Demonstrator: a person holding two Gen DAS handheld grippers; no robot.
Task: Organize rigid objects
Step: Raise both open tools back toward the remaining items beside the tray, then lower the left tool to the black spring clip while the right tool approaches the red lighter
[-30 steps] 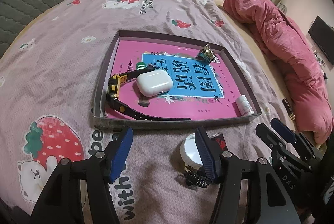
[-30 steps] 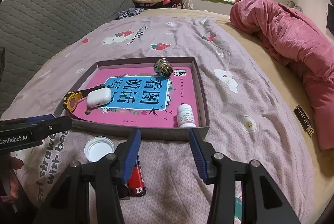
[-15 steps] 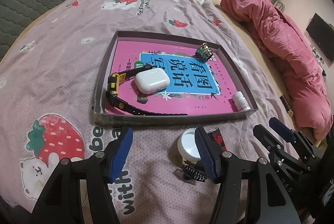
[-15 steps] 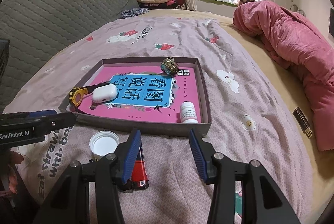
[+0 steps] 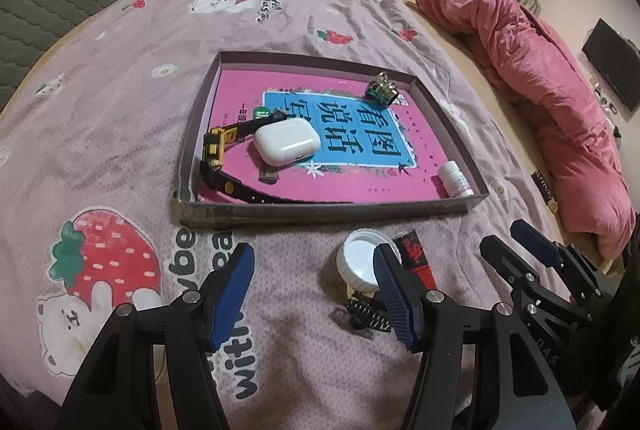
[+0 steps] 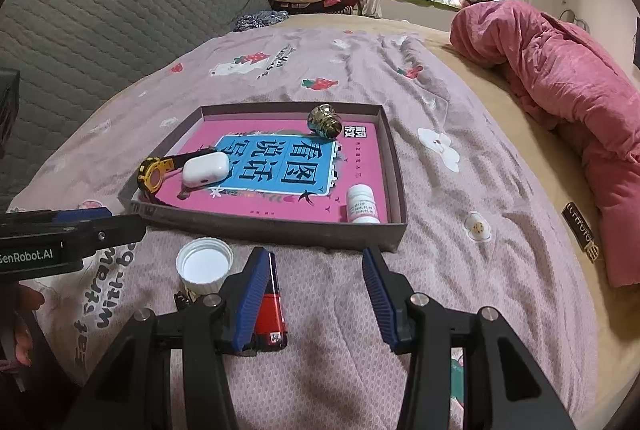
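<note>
"看图说话写" on the pink book [image 6: 280, 165], "genrobot.ai" on the left gripper [image 6: 96, 230], "with" on the bedsheet [image 5: 248, 366]

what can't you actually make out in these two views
- Red lighter: right wrist view, lower left side hidden by the right claw finger.
- Black spring: left wrist view, right end behind the left claw finger.
- White bottle: label print too small to read.

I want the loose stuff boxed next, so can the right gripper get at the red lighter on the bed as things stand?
Probably yes. The right gripper is open and empty, and the red lighter lies flat on the bedspread right beside its left finger, with nothing on top. The white cap sits apart, to the left.
</note>
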